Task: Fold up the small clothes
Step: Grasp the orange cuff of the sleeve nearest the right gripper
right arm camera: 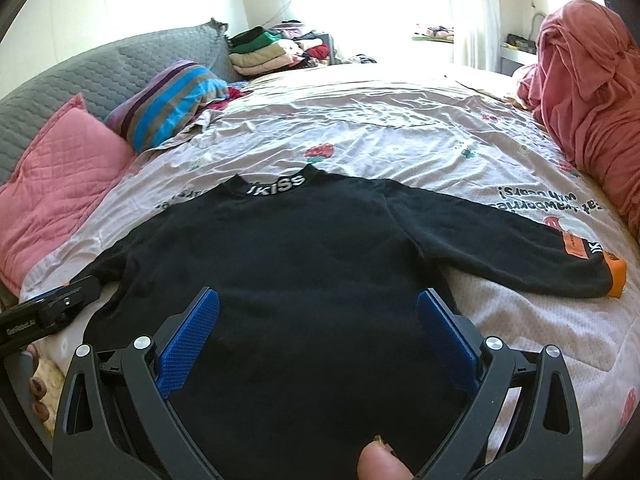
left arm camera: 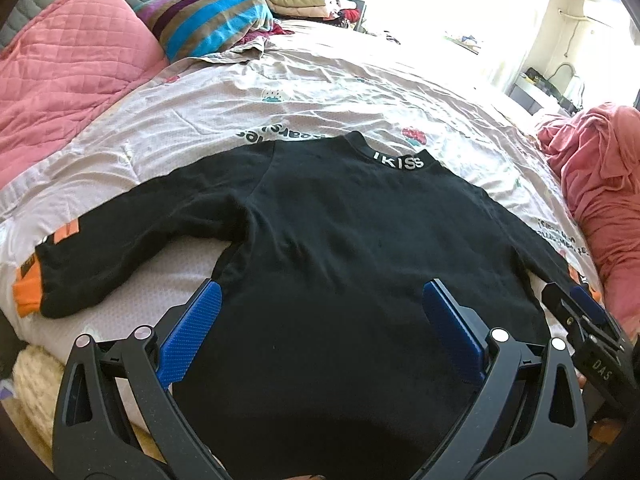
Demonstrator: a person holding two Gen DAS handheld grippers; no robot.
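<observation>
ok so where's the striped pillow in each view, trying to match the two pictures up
Left wrist view: the striped pillow is at upper left, just right of the pink quilted pillow.
Right wrist view: the striped pillow is left of centre, above and to the right of the pink quilted pillow.
Shared landmark: the white-lettered collar of the black sweater.

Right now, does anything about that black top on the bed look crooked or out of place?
Nothing stands out. The black top lies flat on the bed sheet, collar away from the camera, both sleeves spread out. Both hand-held grippers, left and right, are open above its lower part.
</observation>
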